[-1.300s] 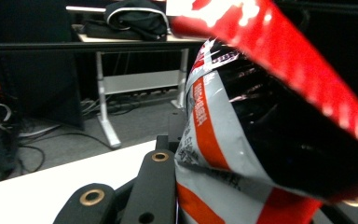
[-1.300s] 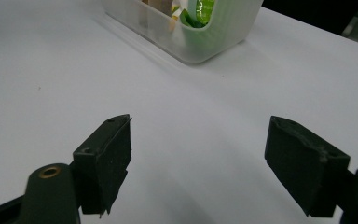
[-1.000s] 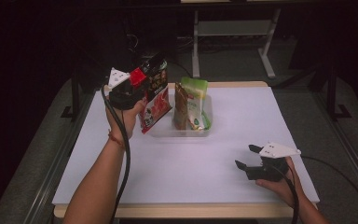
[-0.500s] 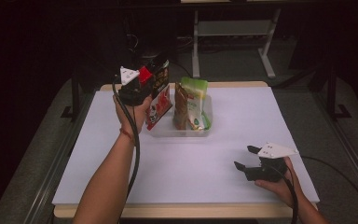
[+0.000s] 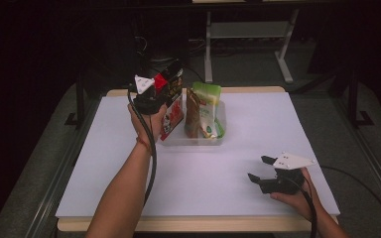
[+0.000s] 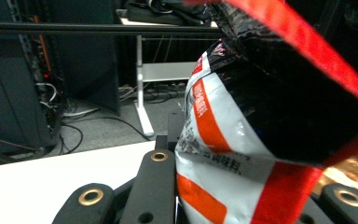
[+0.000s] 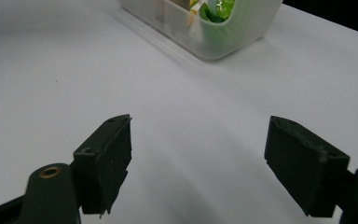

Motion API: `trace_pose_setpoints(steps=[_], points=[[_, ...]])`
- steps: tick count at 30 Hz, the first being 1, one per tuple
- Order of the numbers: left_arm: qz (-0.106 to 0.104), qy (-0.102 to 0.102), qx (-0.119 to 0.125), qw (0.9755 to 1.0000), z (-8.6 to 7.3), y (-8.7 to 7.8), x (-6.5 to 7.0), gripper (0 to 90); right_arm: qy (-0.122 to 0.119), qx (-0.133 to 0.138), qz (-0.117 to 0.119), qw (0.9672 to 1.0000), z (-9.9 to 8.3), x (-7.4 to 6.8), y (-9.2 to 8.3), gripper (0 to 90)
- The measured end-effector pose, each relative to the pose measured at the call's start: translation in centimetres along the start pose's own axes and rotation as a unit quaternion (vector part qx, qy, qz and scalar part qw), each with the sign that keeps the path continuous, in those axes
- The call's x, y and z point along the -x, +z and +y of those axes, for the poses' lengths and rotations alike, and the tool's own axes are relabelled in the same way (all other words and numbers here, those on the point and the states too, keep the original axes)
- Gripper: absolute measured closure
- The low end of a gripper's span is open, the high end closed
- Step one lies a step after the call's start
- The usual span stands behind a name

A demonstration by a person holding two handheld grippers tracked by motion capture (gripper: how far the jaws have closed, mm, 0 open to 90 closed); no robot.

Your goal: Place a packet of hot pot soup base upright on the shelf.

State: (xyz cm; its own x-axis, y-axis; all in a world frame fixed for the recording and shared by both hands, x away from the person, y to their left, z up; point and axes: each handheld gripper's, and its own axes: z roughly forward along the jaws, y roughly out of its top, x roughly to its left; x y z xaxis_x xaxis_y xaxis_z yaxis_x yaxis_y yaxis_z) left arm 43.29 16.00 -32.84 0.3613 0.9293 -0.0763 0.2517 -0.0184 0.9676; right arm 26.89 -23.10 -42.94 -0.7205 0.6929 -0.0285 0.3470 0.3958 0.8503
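Note:
A red, black and white snack bag (image 5: 171, 110) hangs tilted at the left end of a clear plastic bin (image 5: 213, 140); its lower edge is at the bin's left wall. My left gripper (image 5: 164, 90) is shut on the bag's top. In the left gripper view the bag (image 6: 242, 140) stands between the jaws, beside one black finger (image 6: 154, 184). Inside the bin stand a brown bag (image 5: 192, 114) and a green bag (image 5: 209, 105). Low on the right of the table, my right gripper (image 5: 259, 168) is open with nothing in it; its own view shows the jaws wide apart (image 7: 198, 158).
The white table top (image 5: 104, 168) ends at a wooden front edge. Beyond the far edge stand a white desk frame (image 5: 248, 29) and dark equipment. The bin's near corner (image 7: 242, 39) lies ahead of the right gripper.
The left hand has moved right and down with the snack bag, closer to the bin's left end. The right gripper has stayed put.

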Motion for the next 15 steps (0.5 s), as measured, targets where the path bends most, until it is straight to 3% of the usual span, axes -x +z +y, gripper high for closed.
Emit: trace_pose_setpoints(steps=[3, 10, 15], points=[[0.002, -0.004, 0.006, 1.0000, -0.5, 0.1, -0.1, 79.9, -0.003, -0.002, 0.000, 1.0000, 0.0, -0.1, 0.0, 22.4], [-0.005, 0.007, 0.022, 0.9997, -1.5, 0.0, -0.2, 79.6, -0.003, -0.001, 0.001, 1.0000, 0.0, -0.1, 0.0, 22.4], [-0.013, 0.010, 0.029, 0.9994, -0.9, 0.8, -0.8, 79.7, -0.004, -0.002, 0.003, 1.0000, 0.0, -0.2, 0.2, 22.5]])
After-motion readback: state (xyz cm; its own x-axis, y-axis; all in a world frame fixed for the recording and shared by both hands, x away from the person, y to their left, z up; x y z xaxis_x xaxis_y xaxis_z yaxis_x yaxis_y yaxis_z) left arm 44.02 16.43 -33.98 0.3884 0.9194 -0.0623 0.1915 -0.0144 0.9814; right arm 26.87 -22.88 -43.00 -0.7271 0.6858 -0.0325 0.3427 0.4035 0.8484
